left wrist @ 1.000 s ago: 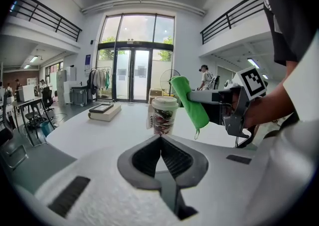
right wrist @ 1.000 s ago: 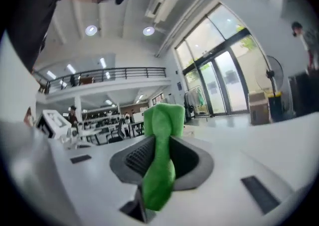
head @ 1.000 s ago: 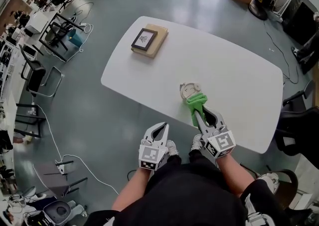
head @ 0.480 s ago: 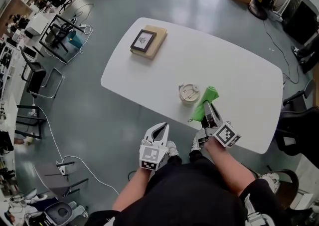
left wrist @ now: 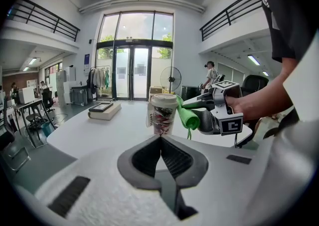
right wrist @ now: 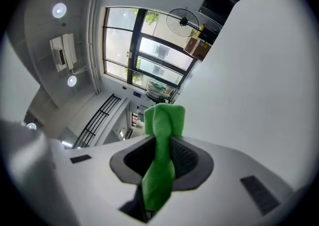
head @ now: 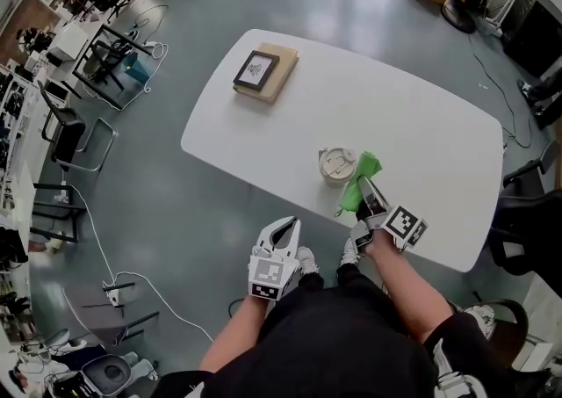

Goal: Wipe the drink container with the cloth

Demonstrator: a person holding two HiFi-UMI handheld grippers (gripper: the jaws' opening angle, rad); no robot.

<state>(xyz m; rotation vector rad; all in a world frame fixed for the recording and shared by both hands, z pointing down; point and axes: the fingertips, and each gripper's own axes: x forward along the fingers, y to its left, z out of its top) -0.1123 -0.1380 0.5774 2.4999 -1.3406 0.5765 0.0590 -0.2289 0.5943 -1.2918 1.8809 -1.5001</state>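
Note:
A paper drink cup (head: 336,165) with a white lid stands near the front edge of the white table (head: 413,124). My right gripper (head: 364,181) is shut on a green cloth (head: 360,178), rolled on its side, and holds the cloth against the cup's right flank. In the left gripper view the cup (left wrist: 163,114) stands upright with the cloth (left wrist: 188,116) and the right gripper (left wrist: 219,113) just to its right. The right gripper view shows the cloth (right wrist: 162,135) sticking out between the jaws. My left gripper (head: 279,231) hangs off the table in front of me, shut and holding nothing.
A framed picture (head: 256,69) lies on a flat tan box (head: 274,80) at the table's far left. A black chair (head: 522,242) stands by the table's right end. Desks, chairs and floor cables (head: 92,238) fill the left side. A floor fan (left wrist: 171,78) stands by the glass doors.
The right gripper has swung the cloth from the cup's near side round to its right side and rolled over. The cup and the left gripper have stayed put.

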